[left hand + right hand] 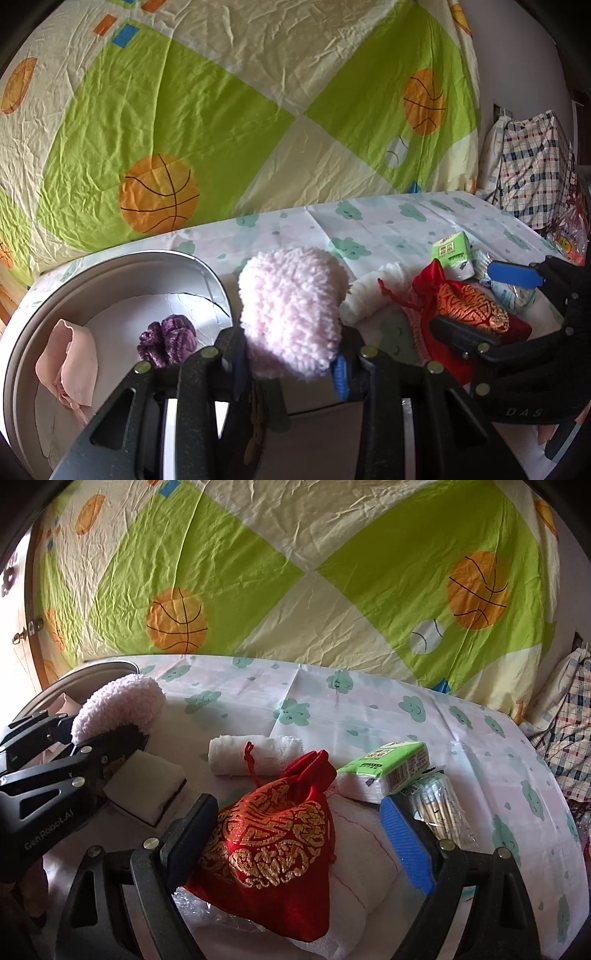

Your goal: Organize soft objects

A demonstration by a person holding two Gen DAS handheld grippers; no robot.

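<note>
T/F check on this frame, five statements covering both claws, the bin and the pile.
1. The left claw grips the pink fluffy item. True.
2. The right claw is shut on the red pouch. False: it is open, fingers on either side of the pouch.
3. The round bin holds a purple item. True.
4. The tissue pack lies in the bin. False: it is on the table.
5. A rolled white towel lies behind the pouch. True.

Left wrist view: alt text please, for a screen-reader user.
The left tool is clamped on a fluffy pink item beside a round white bin holding a purple scrunchie and pink cloth. At right, the right tool straddles a red pouch.
</note>
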